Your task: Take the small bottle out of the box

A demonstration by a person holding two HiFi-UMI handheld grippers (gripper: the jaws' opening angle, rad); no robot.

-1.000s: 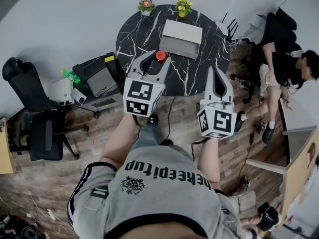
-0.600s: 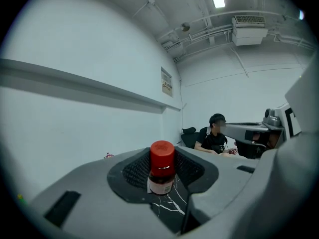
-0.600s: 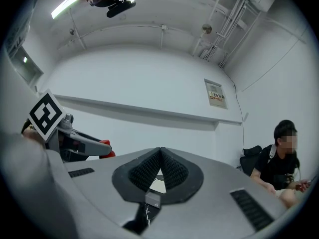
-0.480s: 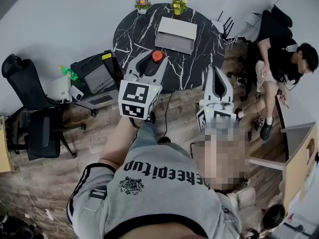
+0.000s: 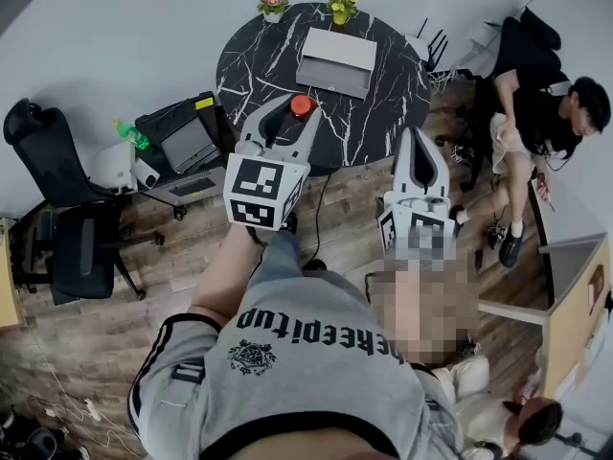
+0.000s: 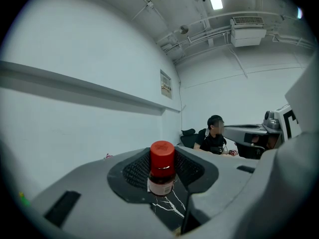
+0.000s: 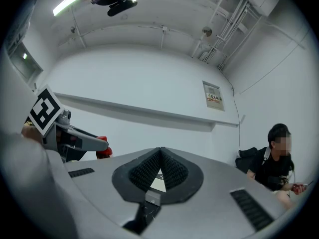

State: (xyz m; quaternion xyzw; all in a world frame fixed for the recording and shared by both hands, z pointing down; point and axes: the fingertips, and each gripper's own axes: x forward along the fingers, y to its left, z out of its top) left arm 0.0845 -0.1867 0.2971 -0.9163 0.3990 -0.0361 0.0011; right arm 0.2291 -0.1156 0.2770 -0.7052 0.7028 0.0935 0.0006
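A round black marble counter (image 5: 383, 113) stands on a wooden plank floor (image 5: 144, 286), against a pale wall. At its far edge sit two small flowerpots, one with purple blooms (image 5: 274, 2) and one with yellow (image 5: 339, 8). To the left a black open case (image 5: 187, 142) rests near a white device (image 5: 113, 169), with a green plastic bottle (image 5: 132, 134) lying between them. Two black office chairs (image 5: 81, 257) stand farther left. A seated person (image 5: 536, 113) in dark clothing is at the right. A black cable (image 5: 324, 218) trails across the floor.
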